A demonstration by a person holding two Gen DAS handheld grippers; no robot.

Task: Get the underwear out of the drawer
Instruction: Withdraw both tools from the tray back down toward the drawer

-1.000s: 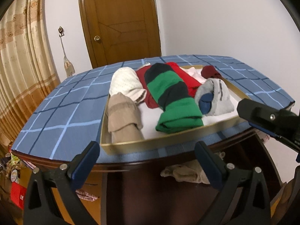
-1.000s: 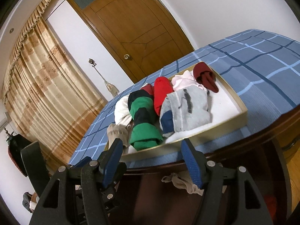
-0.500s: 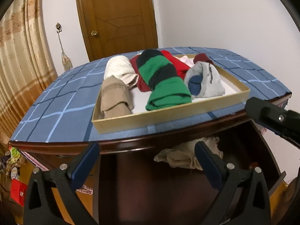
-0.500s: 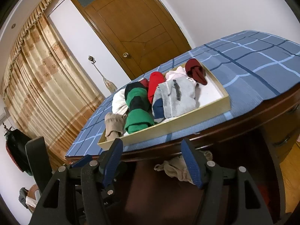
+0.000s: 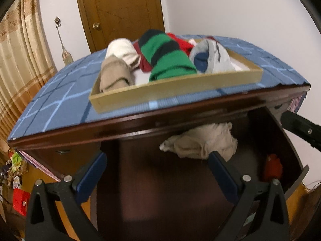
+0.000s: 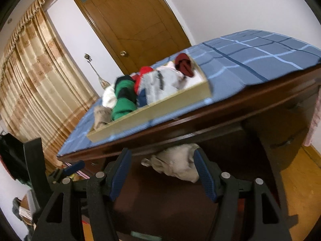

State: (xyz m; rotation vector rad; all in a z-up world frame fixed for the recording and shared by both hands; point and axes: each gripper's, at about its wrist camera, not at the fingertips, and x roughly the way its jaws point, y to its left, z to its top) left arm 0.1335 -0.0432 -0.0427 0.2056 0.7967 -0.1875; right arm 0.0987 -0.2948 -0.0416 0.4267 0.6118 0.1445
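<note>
Drawer [image 5: 284, 140] open, holding beige underwear [image 5: 202, 142]. Tray [image 5: 170, 92] above drawer holds rolled garments. Left gripper [image 5: 158, 172] and right gripper [image 6: 162, 170]: jaws spread, empty.

You have one tray [image 5: 176, 92] on the dresser top holding six rolled garments; below it, one beige underwear bundle [image 5: 202, 142] and one red item [image 5: 272, 166].

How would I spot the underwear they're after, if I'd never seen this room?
Find the dark wooden dresser topped by a blue checked cloth and a shallow tray of rolled socks. Below its top, the open drawer holds the underwear, a crumpled beige bundle, paler than the small red item to its right.
</note>
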